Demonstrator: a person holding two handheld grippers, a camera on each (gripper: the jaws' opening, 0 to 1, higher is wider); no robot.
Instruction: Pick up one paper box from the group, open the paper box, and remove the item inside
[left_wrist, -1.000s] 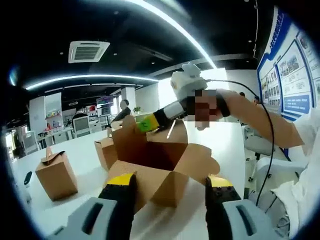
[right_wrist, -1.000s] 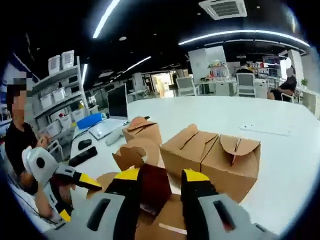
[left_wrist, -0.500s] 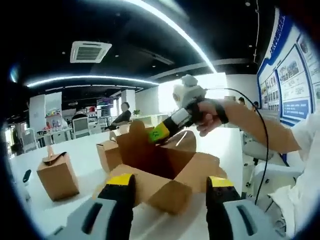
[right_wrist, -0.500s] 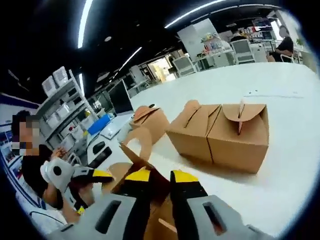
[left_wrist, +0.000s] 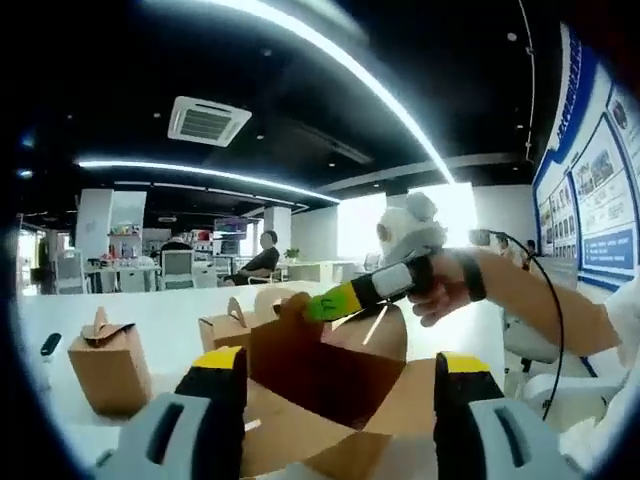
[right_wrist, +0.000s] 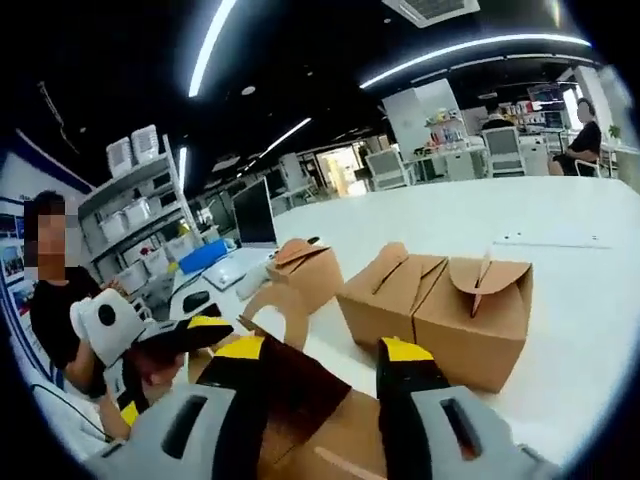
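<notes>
Opened paper box (left_wrist: 320, 385) on the white desk (right_wrist: 560, 240).
Right tool (left_wrist: 325, 303) pinches a box flap; left tool (left_wrist: 335, 385) is spread apart.

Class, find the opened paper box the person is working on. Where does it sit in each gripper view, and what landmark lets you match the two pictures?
Left gripper view: the opened box lies at lower centre, between this view's jaws, with the right claw at its raised flap.
Right gripper view: the opened box lies at bottom centre, between this view's jaws.
Shared landmark: the white table on which closed boxes stand.
</notes>
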